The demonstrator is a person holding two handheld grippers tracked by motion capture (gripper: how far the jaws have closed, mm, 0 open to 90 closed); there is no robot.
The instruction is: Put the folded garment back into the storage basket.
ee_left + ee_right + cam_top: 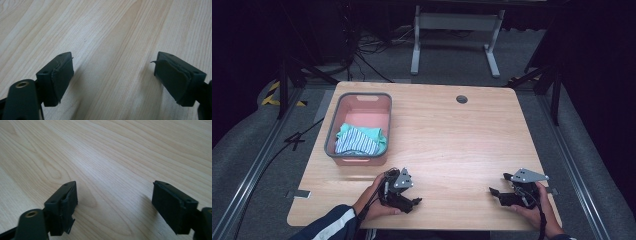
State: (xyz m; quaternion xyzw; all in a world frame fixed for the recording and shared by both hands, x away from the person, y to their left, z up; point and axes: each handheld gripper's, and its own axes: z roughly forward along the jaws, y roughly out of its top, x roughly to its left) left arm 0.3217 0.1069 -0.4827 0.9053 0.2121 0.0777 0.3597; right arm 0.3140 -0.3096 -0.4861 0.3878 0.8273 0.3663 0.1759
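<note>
Pale wooden table (pixel 452 145): one pink basket (pixel 362 107), two folded cloths (pixel 359 139) inside; two claws, left claw (pixel 416 201) and right claw (pixel 498 183), jaws spread apart, empty.

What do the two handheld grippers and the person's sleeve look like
Both the left gripper and the right gripper are black, each topped by a grey three-cornered plate and ending in two blocky black jaws with worn, peeling pads. A black cable trails from the right one. The left forearm wears a dark navy sleeve with white stripes.
</note>
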